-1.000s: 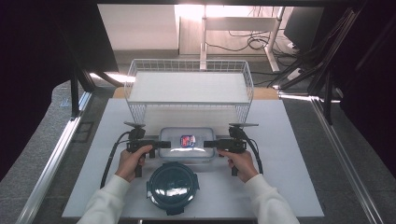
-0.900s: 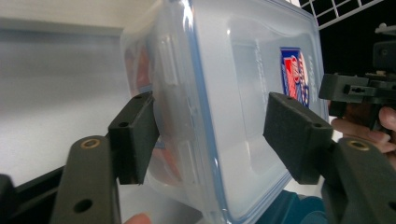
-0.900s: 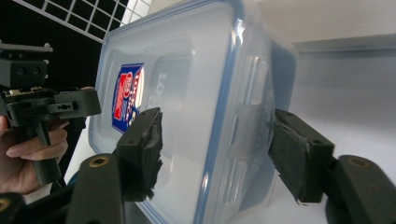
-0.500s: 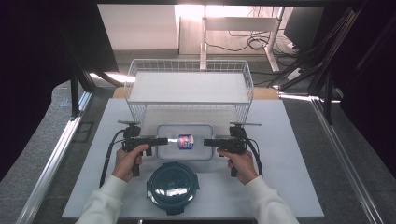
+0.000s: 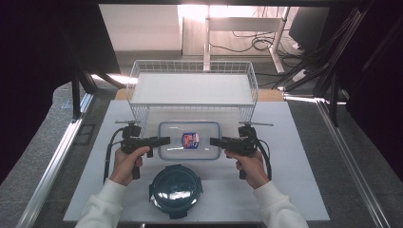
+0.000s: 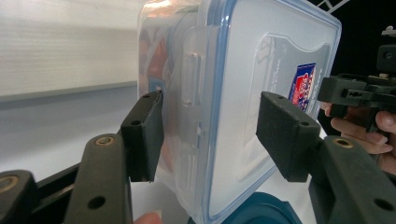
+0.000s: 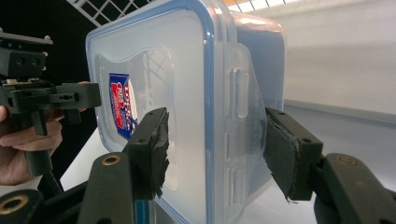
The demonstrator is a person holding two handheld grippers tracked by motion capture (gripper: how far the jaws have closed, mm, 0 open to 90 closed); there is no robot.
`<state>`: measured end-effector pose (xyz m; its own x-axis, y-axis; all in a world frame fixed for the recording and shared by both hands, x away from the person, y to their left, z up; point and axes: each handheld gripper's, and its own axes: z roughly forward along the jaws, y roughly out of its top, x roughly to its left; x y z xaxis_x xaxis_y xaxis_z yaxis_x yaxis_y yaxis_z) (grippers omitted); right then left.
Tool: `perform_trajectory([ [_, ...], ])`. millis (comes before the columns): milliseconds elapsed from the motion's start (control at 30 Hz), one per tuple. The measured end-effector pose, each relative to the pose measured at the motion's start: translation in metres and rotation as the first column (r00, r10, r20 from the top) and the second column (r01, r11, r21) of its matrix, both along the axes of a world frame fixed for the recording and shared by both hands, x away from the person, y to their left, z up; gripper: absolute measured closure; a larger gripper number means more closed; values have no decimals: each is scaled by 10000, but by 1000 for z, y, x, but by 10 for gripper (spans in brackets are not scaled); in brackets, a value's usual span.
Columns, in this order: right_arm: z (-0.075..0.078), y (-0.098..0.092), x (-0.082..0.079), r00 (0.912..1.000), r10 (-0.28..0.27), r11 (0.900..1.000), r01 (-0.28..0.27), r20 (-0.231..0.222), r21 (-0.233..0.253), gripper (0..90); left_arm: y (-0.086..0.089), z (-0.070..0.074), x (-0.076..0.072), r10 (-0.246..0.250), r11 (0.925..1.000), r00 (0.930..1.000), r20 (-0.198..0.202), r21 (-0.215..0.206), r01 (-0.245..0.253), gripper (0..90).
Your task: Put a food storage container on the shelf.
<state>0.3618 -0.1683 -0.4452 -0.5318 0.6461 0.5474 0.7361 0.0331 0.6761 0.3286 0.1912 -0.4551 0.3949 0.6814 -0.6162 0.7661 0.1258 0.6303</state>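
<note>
Two grippers sit at opposite short ends of a clear plastic box [image 5: 190,140] with a blue-rimmed lid, which rests flat on the white counter [image 5: 294,142] just in front of a wire basket [image 5: 192,71].

Left gripper [image 5: 164,140]: fingers point right at the box's left end. In the left gripper view the fingers [image 6: 144,135] are spread wide, one on each side of the side latch [image 6: 189,84]. The near finger looks to be touching or nearly touching the box wall; the other finger [image 6: 285,135] stands clearly off the lid face. No grip on it.

Right gripper [image 5: 214,141]: fingers point left at the box's right end. In the right gripper view the fingers [image 7: 149,149] straddle the latch on that end, parted wider than the box edge. One finger sits close against the lid face, the other [image 7: 289,154] close to the box body. Can't tell whether either pad actually touches. Pad foam looks torn at the edges.

Red-and-blue label [image 5: 190,138] sits mid-lid. Round dark teal lid [image 5: 175,191] lies on the counter just in front of the box, between the person's forearms, apart from both grippers.
</note>
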Motion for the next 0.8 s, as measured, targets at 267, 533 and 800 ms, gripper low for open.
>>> perform_trajectory([
  [267,16,-1,-10,9984,175,9998,-175,528,-5,438,0,15,-9,7,10000,9994,355,21,-8,419],
  [533,31,-2,-16,9953,252,9996,-242,936,-114,440,-2,27,-14,-14,10000,9983,583,0,14,416],
  [800,45,-3,-18,9925,310,9995,-297,1183,-131,443,-2,39,-17,-20,10000,9967,816,-38,23,417],
])
